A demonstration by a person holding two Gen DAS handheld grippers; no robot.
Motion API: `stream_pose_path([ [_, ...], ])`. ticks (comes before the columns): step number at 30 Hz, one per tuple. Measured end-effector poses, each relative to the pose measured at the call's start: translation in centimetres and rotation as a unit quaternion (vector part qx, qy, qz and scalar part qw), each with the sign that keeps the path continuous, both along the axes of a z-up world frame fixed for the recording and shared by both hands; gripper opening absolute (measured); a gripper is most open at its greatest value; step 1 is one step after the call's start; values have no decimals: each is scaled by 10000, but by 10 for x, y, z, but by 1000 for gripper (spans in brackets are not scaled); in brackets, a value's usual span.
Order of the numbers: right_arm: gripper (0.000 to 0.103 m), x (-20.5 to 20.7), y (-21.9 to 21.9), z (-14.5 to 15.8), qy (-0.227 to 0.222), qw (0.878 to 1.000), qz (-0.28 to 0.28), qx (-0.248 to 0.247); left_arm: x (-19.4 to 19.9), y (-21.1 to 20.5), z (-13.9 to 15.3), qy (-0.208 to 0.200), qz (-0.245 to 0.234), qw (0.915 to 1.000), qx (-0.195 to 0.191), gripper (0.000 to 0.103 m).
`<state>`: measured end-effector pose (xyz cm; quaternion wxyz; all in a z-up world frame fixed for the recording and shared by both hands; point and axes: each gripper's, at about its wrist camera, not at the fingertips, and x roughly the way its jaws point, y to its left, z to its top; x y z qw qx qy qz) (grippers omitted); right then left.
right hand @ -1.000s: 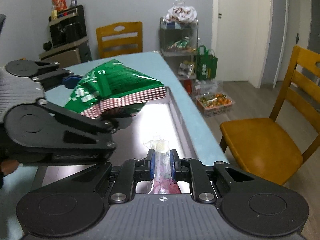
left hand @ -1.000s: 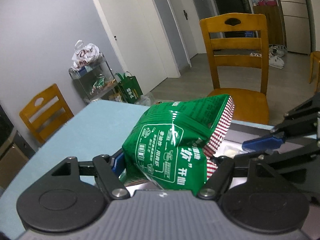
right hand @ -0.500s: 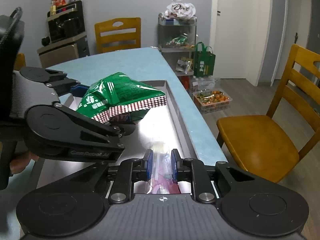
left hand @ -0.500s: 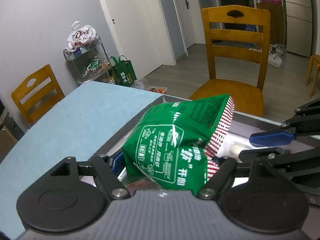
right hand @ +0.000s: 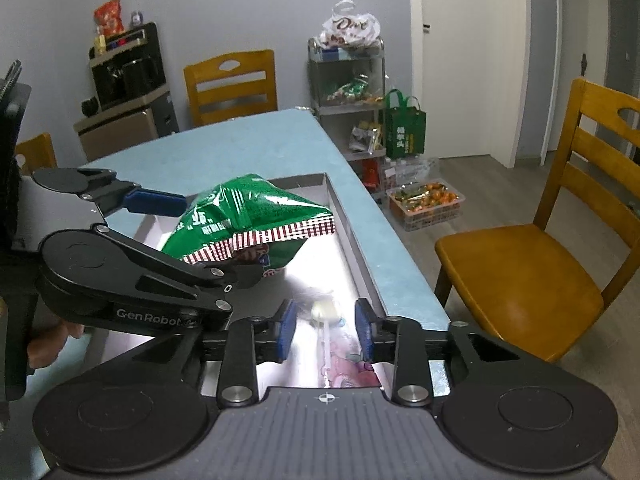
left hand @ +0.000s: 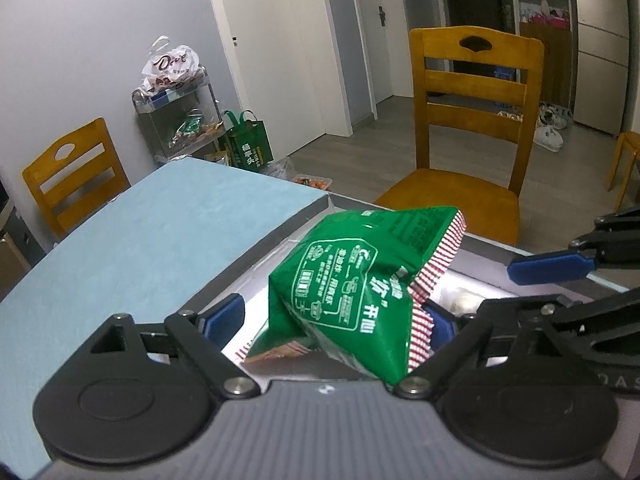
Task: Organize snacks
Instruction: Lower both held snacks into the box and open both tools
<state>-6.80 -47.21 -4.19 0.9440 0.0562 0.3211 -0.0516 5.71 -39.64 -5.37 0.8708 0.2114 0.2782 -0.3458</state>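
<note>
Two claws tilt down over the tray (right hand: 348, 216) at the worktop's (left hand: 132, 240) right edge. Left claw (left hand: 328, 316) is opening around the green snack bag (left hand: 360, 280), its striped seam pointing right. Right claw (right hand: 325, 330) is opening over a clear-wrapped snack (right hand: 326, 320) lying lengthwise.

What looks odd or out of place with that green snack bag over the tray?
The green snack bag sits tilted and crumpled between the left gripper, propped on one corner in the tray. The gripper's jaws are opening; one pad already stands clear, so it seems mid-release, not damaged. Nothing looks spilled.
</note>
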Motion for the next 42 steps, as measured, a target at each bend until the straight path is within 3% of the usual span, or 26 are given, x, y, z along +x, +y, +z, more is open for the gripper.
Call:
stream_pose_path([
  [8,47,-10,0,12,-172,9998,-7,104,-12,22,10,55,62,9998,-184,93],
  [15,54,-23,8,33,-444,9990,50,83,-23,56,30,102,137,9979,-618,97],
  [23,56,-24,17,40,-508,9987,-37,-5,-33,92,46,69,213,9965,-805,97],
  [42,61,-17,97,66,-717,9959,516,-200,-52,206,69,32,883,9909,-1015,98],
])
